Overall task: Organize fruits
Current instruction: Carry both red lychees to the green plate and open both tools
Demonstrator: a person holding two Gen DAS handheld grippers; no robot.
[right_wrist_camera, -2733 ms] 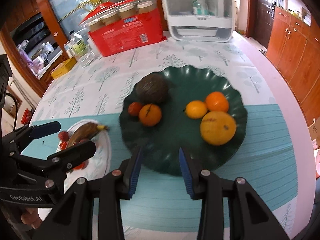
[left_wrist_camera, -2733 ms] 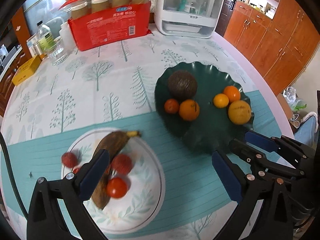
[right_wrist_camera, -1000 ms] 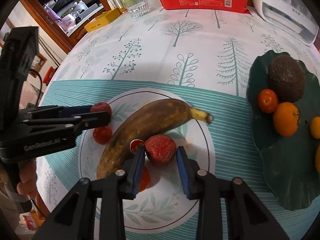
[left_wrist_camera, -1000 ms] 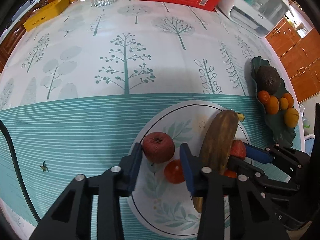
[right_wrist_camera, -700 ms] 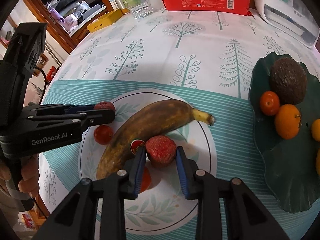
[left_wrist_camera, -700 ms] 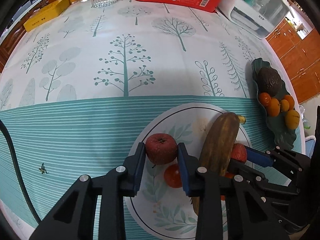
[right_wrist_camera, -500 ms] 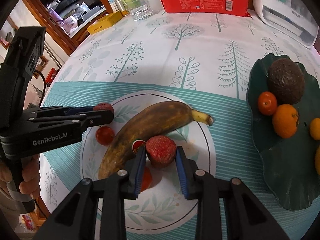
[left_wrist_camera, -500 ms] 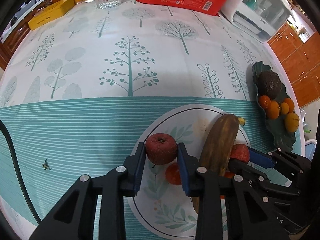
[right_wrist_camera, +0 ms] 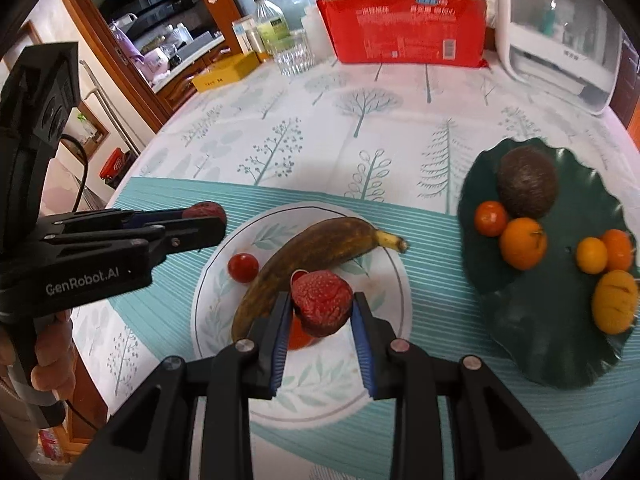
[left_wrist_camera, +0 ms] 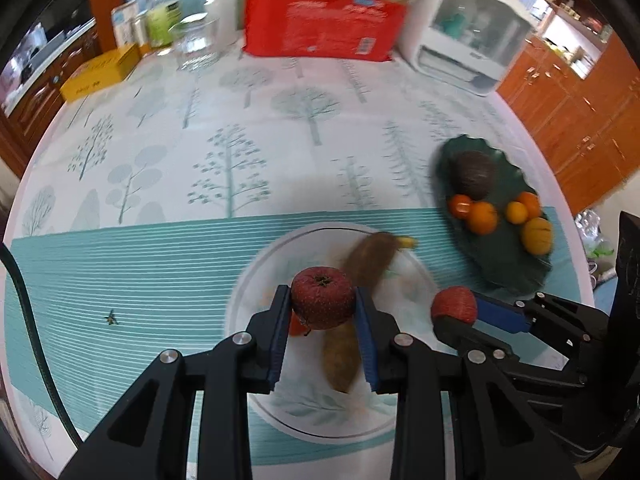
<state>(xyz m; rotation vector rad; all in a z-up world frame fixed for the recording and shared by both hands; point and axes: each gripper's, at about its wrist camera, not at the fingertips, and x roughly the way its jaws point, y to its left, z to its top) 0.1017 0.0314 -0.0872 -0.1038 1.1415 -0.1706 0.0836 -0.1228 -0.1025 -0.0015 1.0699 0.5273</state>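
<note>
The left wrist view is motion-blurred, so the banana [left_wrist_camera: 360,280] and white plate [left_wrist_camera: 256,392] lose detail there. A tomato [right_wrist_camera: 298,336] sits largely hidden under the right gripper [right_wrist_camera: 322,322]. The left gripper [left_wrist_camera: 323,326] is clamped on a dark red fruit [left_wrist_camera: 323,298] with a dry calyx, held above the plate's near-left part. The right gripper grips a bumpy red lychee [right_wrist_camera: 322,303] over the plate's middle (just beside the banana). On the plate: the browned banana and a small tomato [right_wrist_camera: 243,267]. The green dish [right_wrist_camera: 560,344], near the table's right edge, holds a dark avocado [right_wrist_camera: 526,182] and five orange fruits.
</note>
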